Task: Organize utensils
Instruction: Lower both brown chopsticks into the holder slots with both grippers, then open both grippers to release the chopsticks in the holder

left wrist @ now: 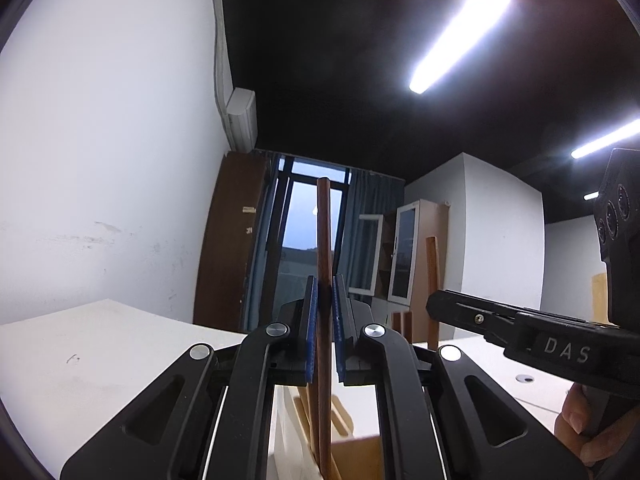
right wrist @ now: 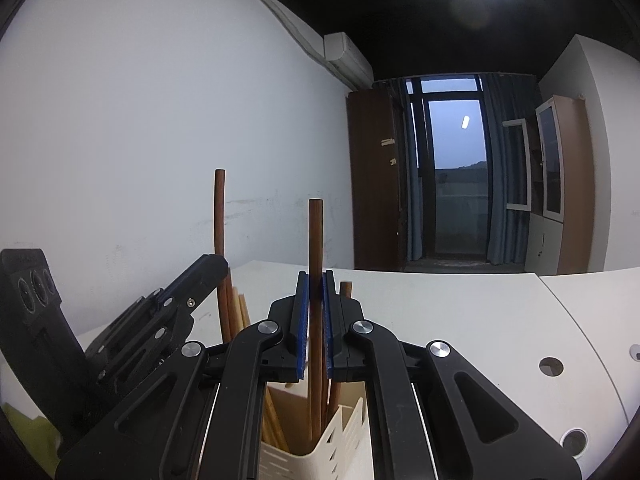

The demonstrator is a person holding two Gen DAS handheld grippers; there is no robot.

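My left gripper [left wrist: 325, 308] is shut on a dark brown chopstick [left wrist: 324, 240] that stands upright, its lower end in the cream utensil holder [left wrist: 286, 432]. My right gripper [right wrist: 316, 300] is shut on another dark brown chopstick [right wrist: 315, 240], also upright, with its lower end inside the same holder [right wrist: 340, 444]. The left gripper [right wrist: 208, 272] shows in the right wrist view holding its chopstick [right wrist: 219, 208]. The right gripper [left wrist: 440, 308] shows at the right of the left wrist view, with its chopstick [left wrist: 433, 264]. Several lighter wooden utensils [right wrist: 244, 312] stand in the holder.
The holder stands on a white table [right wrist: 460, 312] with round cable holes [right wrist: 551, 366]. A white wall [right wrist: 160, 120] is at the left. A brown door, a window with curtains and a cabinet [right wrist: 560, 184] are at the back.
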